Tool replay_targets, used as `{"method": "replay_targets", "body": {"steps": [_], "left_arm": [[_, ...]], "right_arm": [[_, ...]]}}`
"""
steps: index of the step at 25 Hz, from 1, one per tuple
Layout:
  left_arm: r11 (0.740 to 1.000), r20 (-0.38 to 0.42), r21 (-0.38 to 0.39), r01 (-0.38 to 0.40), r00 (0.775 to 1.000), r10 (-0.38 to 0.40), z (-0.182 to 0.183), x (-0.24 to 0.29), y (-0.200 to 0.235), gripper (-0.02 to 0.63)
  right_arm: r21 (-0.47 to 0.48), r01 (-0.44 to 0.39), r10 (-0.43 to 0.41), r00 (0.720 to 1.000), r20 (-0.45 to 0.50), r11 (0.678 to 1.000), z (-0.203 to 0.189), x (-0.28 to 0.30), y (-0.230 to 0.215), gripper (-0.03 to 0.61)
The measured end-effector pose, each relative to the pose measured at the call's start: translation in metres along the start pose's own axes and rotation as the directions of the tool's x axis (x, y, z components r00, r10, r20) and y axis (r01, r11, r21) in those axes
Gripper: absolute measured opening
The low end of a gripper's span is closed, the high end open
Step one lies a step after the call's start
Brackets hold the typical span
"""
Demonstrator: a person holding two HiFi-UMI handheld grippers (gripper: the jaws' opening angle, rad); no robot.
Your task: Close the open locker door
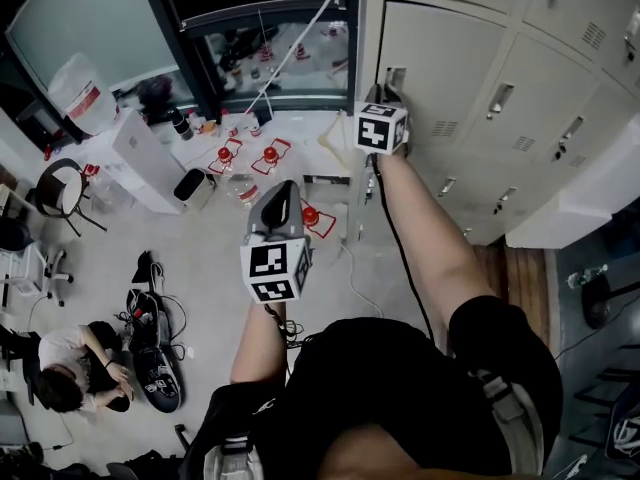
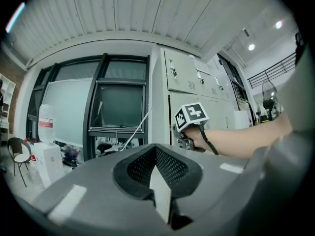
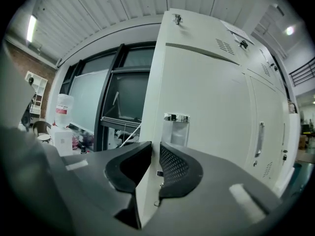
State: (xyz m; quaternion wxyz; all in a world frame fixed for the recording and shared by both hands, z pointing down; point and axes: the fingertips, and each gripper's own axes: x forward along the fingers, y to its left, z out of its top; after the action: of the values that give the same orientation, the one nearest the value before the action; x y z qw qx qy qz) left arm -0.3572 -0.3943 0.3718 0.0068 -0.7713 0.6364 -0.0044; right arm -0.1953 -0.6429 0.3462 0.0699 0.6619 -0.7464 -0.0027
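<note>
The beige locker door [image 1: 450, 68] stands nearly flush with the lockers around it. My right gripper [image 1: 384, 96] grips its left edge next to the recessed handle [image 1: 396, 76]. In the right gripper view the door [image 3: 206, 107] fills the right half, and its edge runs down between the dark jaws of my right gripper [image 3: 155, 154], which are shut on it. My left gripper [image 1: 280, 196] hangs in mid-air to the left of the lockers, away from the door. Its jaws [image 2: 156, 149] are shut and hold nothing. The left gripper view also shows the right gripper [image 2: 181, 139] at the door.
More closed locker doors [image 1: 560, 118] run off to the right. A dark-framed window [image 1: 270, 48] stands left of the lockers. On the floor below are white boxes [image 1: 140, 158], a water jug [image 1: 80, 93], small red items [image 1: 270, 155], a chair [image 1: 62, 190] and a crouching person [image 1: 70, 368].
</note>
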Motion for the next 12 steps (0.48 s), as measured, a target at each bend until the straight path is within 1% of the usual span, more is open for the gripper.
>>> {"method": "replay_targets", "body": {"steps": [3,6,10,12], "left_arm": [[1.0,-0.001,0.016,-0.01,1.0,0.01,0.0,-0.002,0.006,0.0],[1.0,-0.029,0.013,-0.021,0.999,0.021,-0.001,-0.003,0.01,0.0],[0.999,-0.008,0.028,-0.03,1.0,0.03,0.001,-0.002,0.018,0.0],[0.999,-0.005,0.031,-0.035,0.999,0.035,0.001,-0.002,0.021,0.0]], "right_arm": [[-0.007,0.006,-0.006,1.0,-0.004,1.0,0.001,0.012,-0.001,0.063],[0.014,0.014,-0.014,1.0,-0.011,1.0,-0.003,0.028,-0.01,0.043],[0.071,-0.019,0.019,1.0,-0.002,0.997,-0.003,0.038,-0.015,0.04],[0.063,-0.024,0.024,1.0,0.013,0.998,-0.004,0.037,-0.013,0.038]]}}
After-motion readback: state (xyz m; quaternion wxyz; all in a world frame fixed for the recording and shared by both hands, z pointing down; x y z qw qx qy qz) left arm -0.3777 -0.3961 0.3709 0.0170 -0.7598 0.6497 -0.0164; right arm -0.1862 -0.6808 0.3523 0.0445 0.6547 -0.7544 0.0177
